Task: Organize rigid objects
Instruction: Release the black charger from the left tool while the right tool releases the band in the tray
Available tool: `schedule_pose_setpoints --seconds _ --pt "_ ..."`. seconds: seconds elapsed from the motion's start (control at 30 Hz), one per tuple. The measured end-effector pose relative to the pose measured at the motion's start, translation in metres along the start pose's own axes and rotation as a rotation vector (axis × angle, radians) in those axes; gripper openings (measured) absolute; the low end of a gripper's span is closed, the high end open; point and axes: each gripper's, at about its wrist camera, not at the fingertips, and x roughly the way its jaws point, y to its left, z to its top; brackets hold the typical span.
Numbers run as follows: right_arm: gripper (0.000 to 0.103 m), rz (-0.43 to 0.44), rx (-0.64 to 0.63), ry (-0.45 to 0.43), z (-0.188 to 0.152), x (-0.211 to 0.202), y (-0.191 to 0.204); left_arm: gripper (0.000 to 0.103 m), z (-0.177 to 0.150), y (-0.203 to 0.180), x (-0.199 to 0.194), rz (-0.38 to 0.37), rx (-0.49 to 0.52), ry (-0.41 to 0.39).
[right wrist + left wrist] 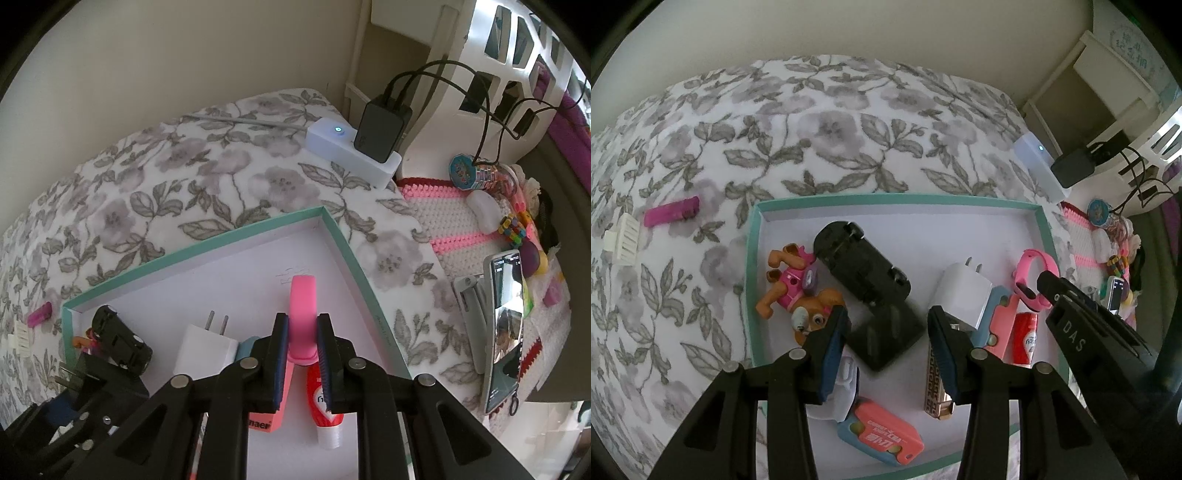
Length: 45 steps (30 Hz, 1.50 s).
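Our right gripper (pixel 302 345) clamps the pink wristband (pixel 303 306); left gripper (pixel 888 332) gapes wide, black car (pixel 862 264) at twelve o'clock, in the teal tray (pixel 1046 236) on the floral cloth (pixel 831 125).

Matt card tray (pixel 343 240), soft floral cloth (pixel 831 129) (fleecy), glossy plastic wristband (pixel 303 295).

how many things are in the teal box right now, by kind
Toys: 2 – pup figure, black car
Chargers: 2 – white, black
Pink-and-blue cases: 2
Pink band: 1
Red tube: 1
Gold bar: 1
White case: 1
Total: 10
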Motion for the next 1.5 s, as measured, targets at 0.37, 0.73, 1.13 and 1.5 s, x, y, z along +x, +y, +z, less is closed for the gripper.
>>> schedule_pose_setpoints --seconds 0.37,0.73,1.13,1.5 --pt "0.019 0.005 -0.008 -0.008 0.001 -0.003 0.002 0.047 0.002 0.001 -0.008 -0.008 -0.007 -0.016" --pt "0.027 0.018 -0.053 -0.052 0.004 -0.017 0.017 0.047 0.011 0.018 -0.033 0.021 -0.063 -0.100" --pt "0.067 0.113 -0.114 -0.065 0.001 -0.025 0.043 0.060 0.017 0.074 -0.044 0.157 -0.203 -0.164" --pt "0.085 0.159 -0.178 -0.079 -0.004 -0.031 0.068 0.083 0.016 0.119 -0.046 0.222 -0.313 -0.188"
